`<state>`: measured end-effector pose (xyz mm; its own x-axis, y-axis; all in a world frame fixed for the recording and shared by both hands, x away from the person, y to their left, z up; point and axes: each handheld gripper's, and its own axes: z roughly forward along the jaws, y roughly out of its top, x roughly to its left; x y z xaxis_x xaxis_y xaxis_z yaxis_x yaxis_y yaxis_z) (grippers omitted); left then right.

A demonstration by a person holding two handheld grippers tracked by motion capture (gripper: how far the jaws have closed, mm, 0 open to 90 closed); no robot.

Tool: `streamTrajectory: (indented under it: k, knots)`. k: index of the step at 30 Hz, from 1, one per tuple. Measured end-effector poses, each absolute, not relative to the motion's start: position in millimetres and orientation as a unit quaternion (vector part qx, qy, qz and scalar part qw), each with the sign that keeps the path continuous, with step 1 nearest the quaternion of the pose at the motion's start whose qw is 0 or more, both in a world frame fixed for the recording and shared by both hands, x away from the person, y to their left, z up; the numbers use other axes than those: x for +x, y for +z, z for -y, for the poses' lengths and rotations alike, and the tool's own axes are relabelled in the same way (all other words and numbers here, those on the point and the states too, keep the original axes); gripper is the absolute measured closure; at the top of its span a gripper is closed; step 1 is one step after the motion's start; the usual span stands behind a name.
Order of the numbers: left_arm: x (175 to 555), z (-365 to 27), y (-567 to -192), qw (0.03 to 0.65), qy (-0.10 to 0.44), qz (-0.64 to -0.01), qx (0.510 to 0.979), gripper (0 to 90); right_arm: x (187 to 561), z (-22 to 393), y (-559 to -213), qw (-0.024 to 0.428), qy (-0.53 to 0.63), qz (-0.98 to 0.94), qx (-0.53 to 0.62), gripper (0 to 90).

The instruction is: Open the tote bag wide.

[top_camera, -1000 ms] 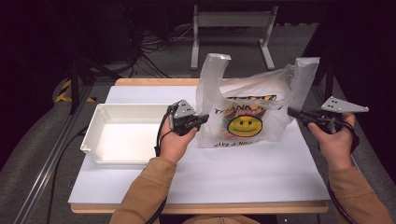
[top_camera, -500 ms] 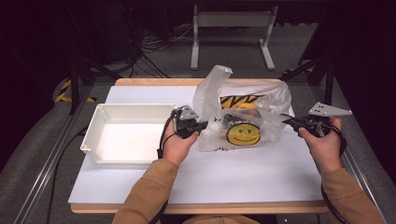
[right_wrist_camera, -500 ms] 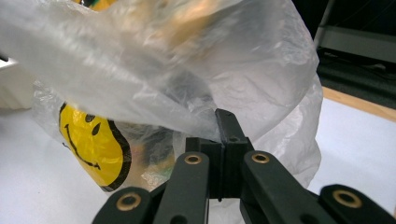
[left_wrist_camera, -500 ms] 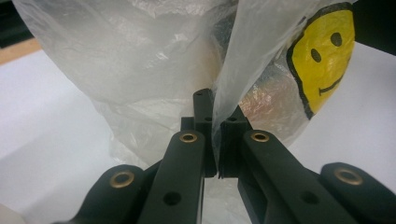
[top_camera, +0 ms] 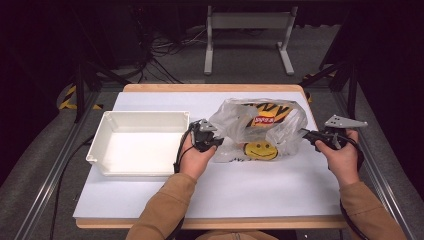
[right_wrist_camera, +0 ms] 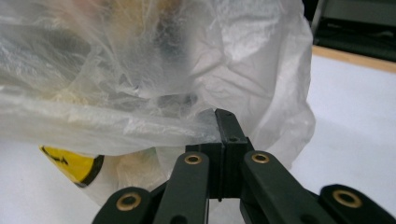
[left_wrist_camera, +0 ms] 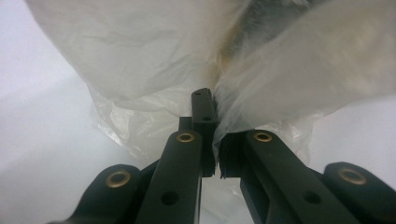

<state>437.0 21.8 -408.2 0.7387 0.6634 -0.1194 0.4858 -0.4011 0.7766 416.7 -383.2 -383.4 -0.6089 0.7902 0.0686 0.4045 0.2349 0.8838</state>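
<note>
High view, starting nearest me: my left tool (top_camera: 216, 141) and my right tool (top_camera: 309, 136) sit low over the white bench (top_camera: 260, 195), one at each end of the plastic bag (top_camera: 260, 127). Both have come down since a second ago, when I held the bag up by its handles and it hung tall with the smiley face upright; now it has slumped into a low, wide heap resting on the bench, the smiley print at its front and a snack packet (top_camera: 265, 119) showing through the film on top. Left gripper view has my left tool (left_wrist_camera: 211, 140) pinched nearly closed with thin bag film caught between the jaws. Right gripper view has my right tool (right_wrist_camera: 223, 140) fully closed on a gathered strip of the same film. So I have hold of both handles, but the weight now seems to lie on the bench, not on me. I judge the lowering is about done, and letting go of the handles comes next. Just left of the bag, the white tray (top_camera: 107, 135) stands with nothing in it. Beyond the bench, a metal stand (top_camera: 247, 22) stands on the floor.
</note>
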Motion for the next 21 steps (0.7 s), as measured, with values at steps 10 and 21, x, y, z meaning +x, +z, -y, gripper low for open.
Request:
streamTrajectory:
  k: [10,21]
  knots:
    - [438.9,-13.8,-412.2,0.369,0.086,-0.360,0.852,87.1,420.9,380.5,-400.2,0.184,0.458,-0.769,0.407,90.0]
    - [430.2,-18.7,-402.0,0.413,0.093,-0.351,0.835,62.2,410.5,387.3,-394.4,0.186,0.482,-0.758,0.398,79.8]
